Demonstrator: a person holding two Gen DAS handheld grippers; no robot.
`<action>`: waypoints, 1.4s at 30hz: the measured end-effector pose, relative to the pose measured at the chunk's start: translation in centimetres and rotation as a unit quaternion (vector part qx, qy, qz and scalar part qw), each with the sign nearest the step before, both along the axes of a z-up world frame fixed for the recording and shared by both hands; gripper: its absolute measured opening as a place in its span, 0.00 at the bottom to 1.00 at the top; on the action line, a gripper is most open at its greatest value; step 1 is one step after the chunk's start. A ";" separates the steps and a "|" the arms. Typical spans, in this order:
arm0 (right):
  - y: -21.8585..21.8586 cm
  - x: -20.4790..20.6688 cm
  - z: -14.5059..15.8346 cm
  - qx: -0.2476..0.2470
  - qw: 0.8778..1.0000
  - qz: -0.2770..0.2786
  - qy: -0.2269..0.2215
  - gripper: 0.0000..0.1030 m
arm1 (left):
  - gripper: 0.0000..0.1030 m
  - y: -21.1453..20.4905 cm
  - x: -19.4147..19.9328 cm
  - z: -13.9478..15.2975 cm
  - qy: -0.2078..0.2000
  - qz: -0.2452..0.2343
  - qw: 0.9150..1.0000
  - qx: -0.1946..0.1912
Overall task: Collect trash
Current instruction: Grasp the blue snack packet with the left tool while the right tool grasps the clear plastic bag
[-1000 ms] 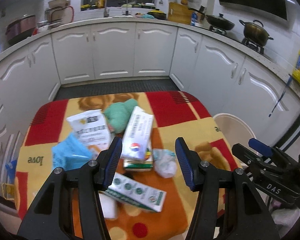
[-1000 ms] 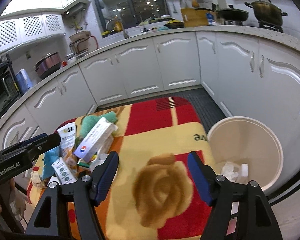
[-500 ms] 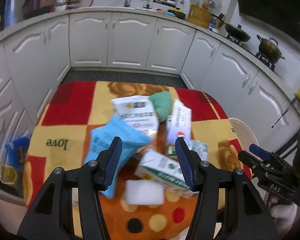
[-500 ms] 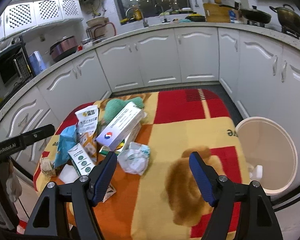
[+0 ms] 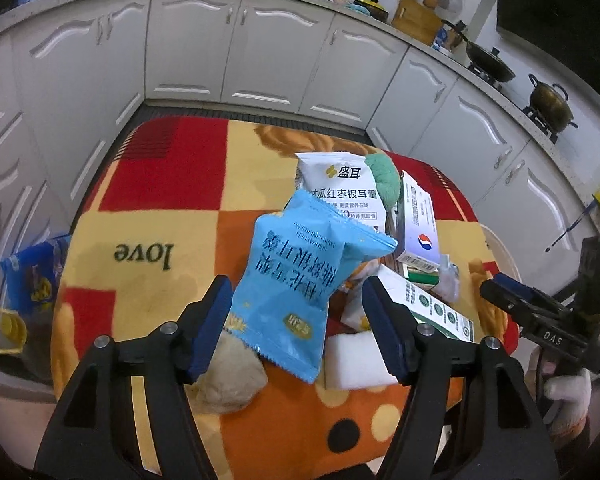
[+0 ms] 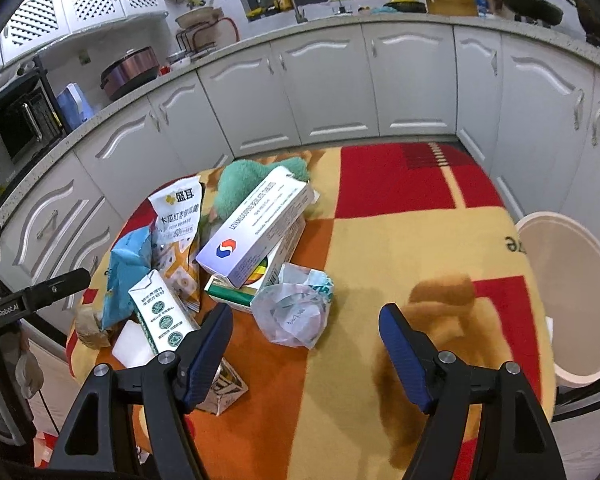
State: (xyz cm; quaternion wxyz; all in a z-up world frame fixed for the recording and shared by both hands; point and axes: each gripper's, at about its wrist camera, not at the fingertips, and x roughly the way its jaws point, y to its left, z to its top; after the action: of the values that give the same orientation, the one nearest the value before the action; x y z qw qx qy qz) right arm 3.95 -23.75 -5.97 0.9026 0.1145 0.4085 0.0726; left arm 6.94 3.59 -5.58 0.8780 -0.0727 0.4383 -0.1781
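Note:
A heap of trash lies on the patterned blanket [image 5: 148, 256]. My left gripper [image 5: 298, 328] hovers over a blue snack packet [image 5: 300, 280]; its jaws are opening, and the packet lies between the pads without touching them. Behind the packet are a white snack packet [image 5: 346, 188], a white medicine box [image 5: 418, 224] and a green-and-white carton [image 5: 428, 308]. My right gripper [image 6: 308, 348] stands open just short of a crumpled plastic bag [image 6: 296, 308], with nothing between its fingers. The cream bin [image 6: 572, 288] stands off the table's right edge.
A green plush lump [image 6: 244, 180], a white foam block [image 5: 356, 356] and a brown wad [image 5: 232, 380] also lie in the heap. White cabinets ring the table. A blue bag [image 5: 32, 276] sits on the floor at left. A gloved hand [image 5: 568, 392] holds the right gripper.
The left gripper has slid left from over the carton to the blue packet and spread wider. The right gripper has swung from the bin side toward the heap, nearing the plastic bag.

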 end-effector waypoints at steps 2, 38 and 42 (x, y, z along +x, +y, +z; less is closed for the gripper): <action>0.1 0.6 -0.4 0.001 1.000 0.002 0.006 0.71 | 0.66 -0.7 0.7 -0.3 0.003 -0.011 1.000 0.011; -1.4 0.7 -0.2 0.041 0.999 0.016 -0.021 0.26 | 0.32 -3.1 1.5 2.1 -0.053 -0.032 0.997 0.042; -1.7 0.0 1.0 0.036 0.999 0.016 -0.035 0.26 | 0.32 -4.3 0.7 3.3 -0.065 -0.046 0.996 0.038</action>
State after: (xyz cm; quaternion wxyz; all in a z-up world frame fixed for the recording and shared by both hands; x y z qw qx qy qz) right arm 3.94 -25.46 -4.95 0.9104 0.1379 0.3755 0.1054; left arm 7.64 -0.75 -2.31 0.8977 -0.0078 0.3895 -0.2058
